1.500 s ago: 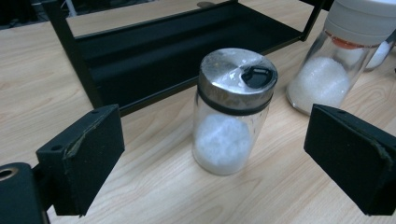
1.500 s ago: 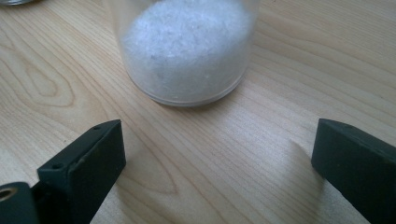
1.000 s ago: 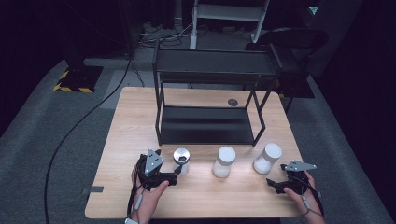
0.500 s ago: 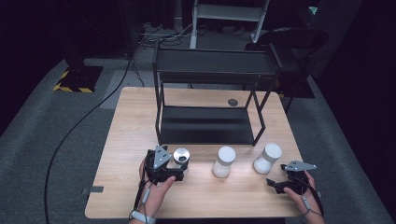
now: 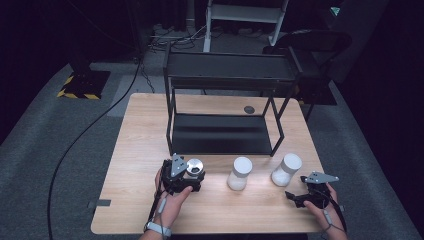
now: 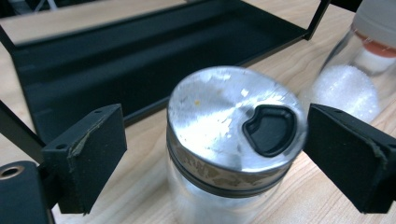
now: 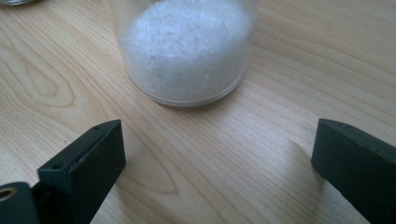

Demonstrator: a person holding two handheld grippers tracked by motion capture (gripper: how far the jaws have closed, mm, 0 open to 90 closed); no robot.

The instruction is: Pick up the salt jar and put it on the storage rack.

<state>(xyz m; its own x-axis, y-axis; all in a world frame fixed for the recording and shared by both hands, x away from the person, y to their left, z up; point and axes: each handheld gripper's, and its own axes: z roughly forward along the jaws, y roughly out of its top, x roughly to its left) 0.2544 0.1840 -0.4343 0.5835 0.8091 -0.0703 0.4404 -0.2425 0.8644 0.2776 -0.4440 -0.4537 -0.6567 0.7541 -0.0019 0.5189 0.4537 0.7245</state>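
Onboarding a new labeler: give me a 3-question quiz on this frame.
1. True or false: the left claw is shut on the metal-lidded jar.
2. How many jars stand on the table?
3. Nearest the right claw is: A) the white-capped jar B) the rack

Key: 1 false, jaws open either side of it; 2 three; 3 A.
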